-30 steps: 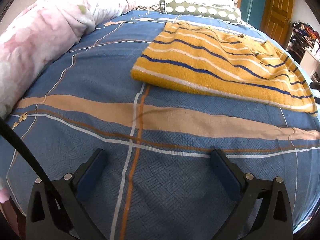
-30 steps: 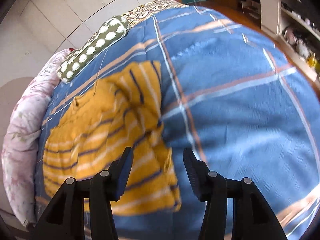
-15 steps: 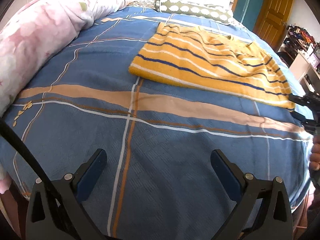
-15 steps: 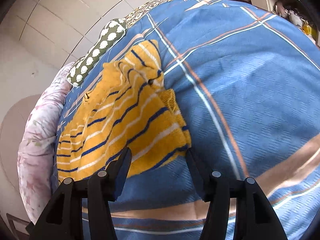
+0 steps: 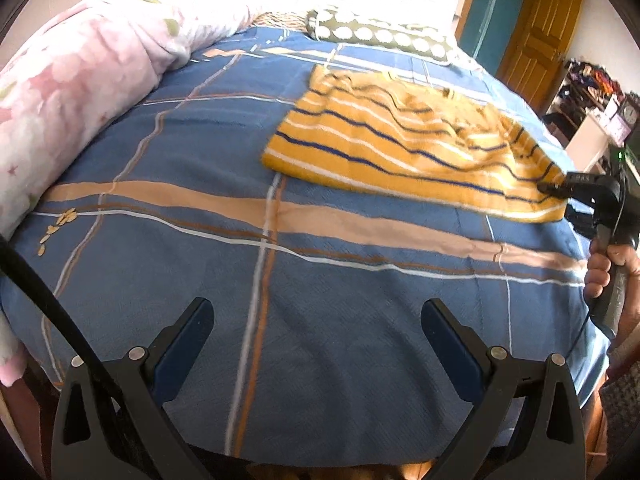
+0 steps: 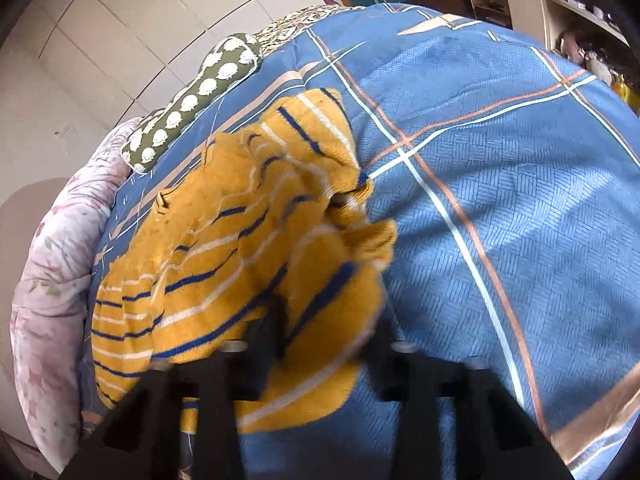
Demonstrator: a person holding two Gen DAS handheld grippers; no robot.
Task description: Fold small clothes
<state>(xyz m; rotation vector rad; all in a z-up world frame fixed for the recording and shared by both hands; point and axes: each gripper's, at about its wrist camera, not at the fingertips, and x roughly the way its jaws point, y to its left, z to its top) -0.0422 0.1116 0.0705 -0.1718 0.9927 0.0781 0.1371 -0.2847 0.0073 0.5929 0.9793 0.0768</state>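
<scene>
Right wrist: rumpled mustard striped sweater (image 6: 240, 248)

A sweater (image 5: 404, 148) lay on the bed (image 5: 280, 280), a pillow (image 5: 380, 36) behind it, a quilt (image 5: 80, 68) along the left.

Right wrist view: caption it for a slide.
Right claw closing on the near edge of a striped yellow top lying on a blue plaid bed.

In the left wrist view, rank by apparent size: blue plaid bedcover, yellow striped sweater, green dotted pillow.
1. Blue plaid bedcover, fills most of the frame.
2. Yellow striped sweater.
3. Green dotted pillow, though it lies farthest away, so its true size is unsure.
</scene>
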